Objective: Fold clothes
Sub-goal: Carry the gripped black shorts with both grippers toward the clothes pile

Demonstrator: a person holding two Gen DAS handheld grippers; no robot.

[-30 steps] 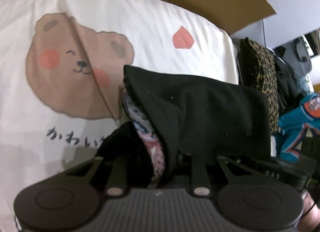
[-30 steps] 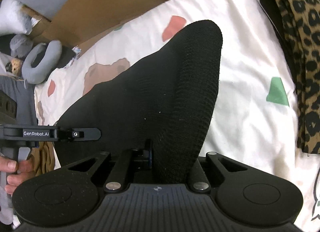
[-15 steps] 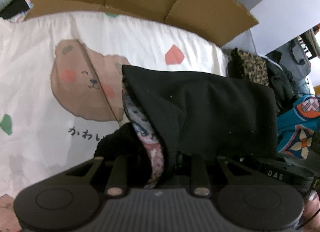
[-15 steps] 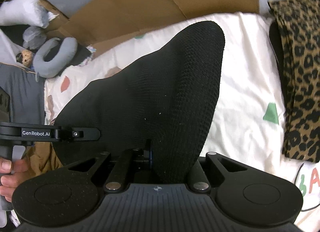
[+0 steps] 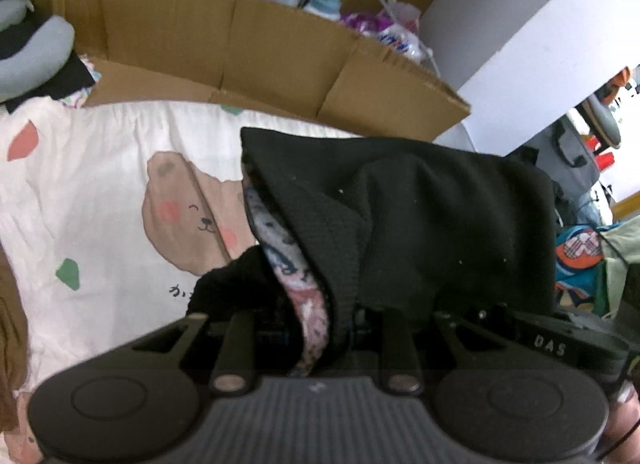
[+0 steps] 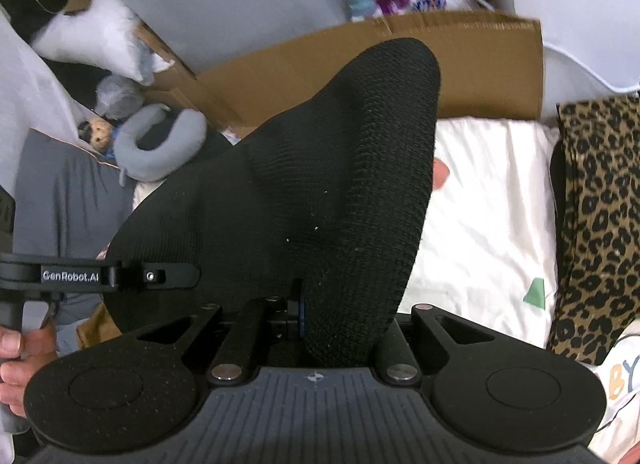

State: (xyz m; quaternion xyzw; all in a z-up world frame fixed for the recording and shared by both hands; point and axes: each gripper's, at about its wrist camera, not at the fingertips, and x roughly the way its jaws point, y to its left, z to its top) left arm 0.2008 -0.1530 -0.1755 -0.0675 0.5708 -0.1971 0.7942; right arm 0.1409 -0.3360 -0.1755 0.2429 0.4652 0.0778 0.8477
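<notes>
Above the bear-print sheet (image 5: 100, 183) we hold the black garment (image 5: 420, 215) aloft, left claw (image 5: 344, 316) and right claw (image 6: 320, 312) each pinching a bunched edge; its patterned lining (image 5: 288, 264) sags loose, so we risk a slipped, crooked fold.

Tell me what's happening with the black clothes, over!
Left hand-held gripper and right hand-held gripper both shut on black garment. Garment held above bear sheet. Nothing in the way.
</notes>
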